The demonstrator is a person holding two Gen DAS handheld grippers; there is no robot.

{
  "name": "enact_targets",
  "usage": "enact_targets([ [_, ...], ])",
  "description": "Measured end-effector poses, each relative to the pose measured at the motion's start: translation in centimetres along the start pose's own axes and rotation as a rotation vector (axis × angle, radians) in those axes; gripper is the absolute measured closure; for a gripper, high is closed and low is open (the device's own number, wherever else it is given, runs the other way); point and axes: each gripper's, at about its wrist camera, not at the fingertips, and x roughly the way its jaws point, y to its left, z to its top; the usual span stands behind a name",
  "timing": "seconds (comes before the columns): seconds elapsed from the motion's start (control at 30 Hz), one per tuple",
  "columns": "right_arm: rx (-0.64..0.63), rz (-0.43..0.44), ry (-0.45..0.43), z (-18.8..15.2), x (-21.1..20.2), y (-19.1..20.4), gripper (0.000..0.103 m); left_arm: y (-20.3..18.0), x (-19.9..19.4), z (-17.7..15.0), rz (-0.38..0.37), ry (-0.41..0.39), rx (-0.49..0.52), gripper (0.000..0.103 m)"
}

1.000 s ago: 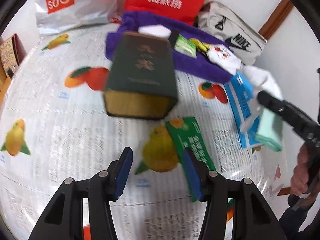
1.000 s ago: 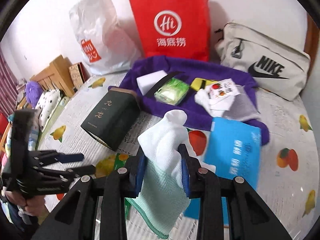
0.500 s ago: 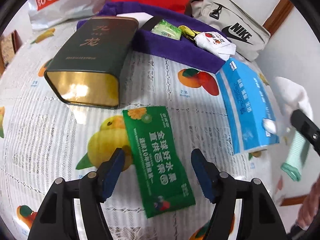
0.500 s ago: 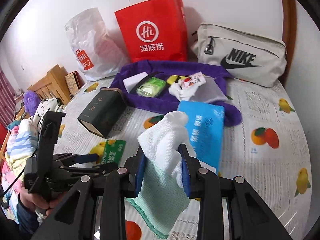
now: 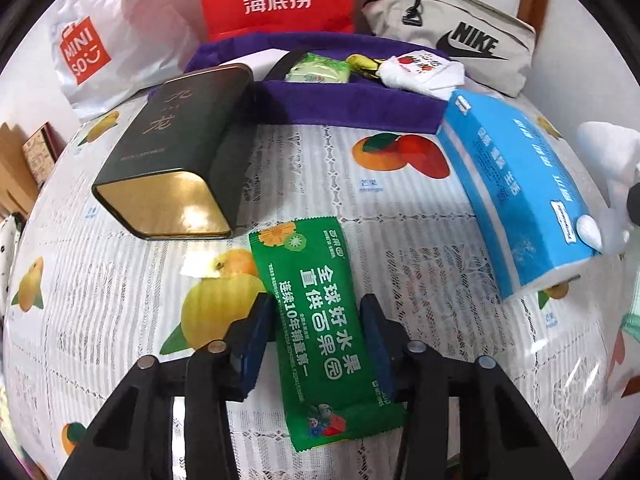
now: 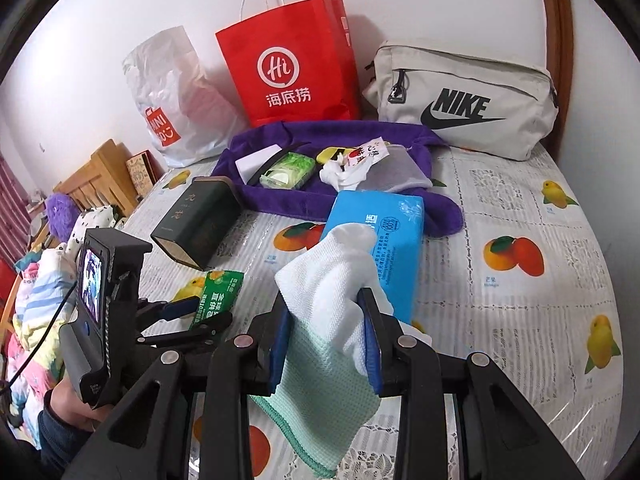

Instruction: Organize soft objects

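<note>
A green snack packet (image 5: 320, 320) lies flat on the fruit-print tablecloth (image 5: 100, 320). My left gripper (image 5: 316, 336) is open, with a finger on each side of the packet. It also shows in the right wrist view (image 6: 196, 316), where the packet (image 6: 218, 292) lies between its fingers. My right gripper (image 6: 326, 340) is shut on a white and mint cloth (image 6: 328, 304), held above the table. The cloth shows at the right edge of the left view (image 5: 608, 168). A blue tissue pack (image 6: 384, 240) lies behind it.
A dark tea tin (image 5: 180, 152) lies on its side at left. A purple towel (image 6: 352, 136) at the back holds small soft items. Behind stand a red paper bag (image 6: 292, 64), a white Miniso bag (image 6: 172, 96) and a beige Nike pouch (image 6: 464, 100).
My left gripper has come down and forward over the green packet and its fingers have narrowed around it. My right gripper has drawn back with the cloth still held.
</note>
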Motion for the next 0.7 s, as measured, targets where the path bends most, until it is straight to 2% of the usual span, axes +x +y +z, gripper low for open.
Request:
enact_targets([
  [0.2,0.006,-0.001,-0.013,-0.1,-0.7,-0.1,0.070,1.0,-0.2,0.1,-0.063,0.026,-0.017,0.075],
  [0.27,0.004,-0.005,-0.016,-0.1,-0.9,0.0,0.070,1.4,-0.5,0.1,-0.059,0.029,-0.020,0.076],
  [0.7,-0.011,0.012,-0.034,0.8,-1.5,1.0,0.070,1.0,-4.2,0.7,-0.154,-0.012,0.012,0.078],
])
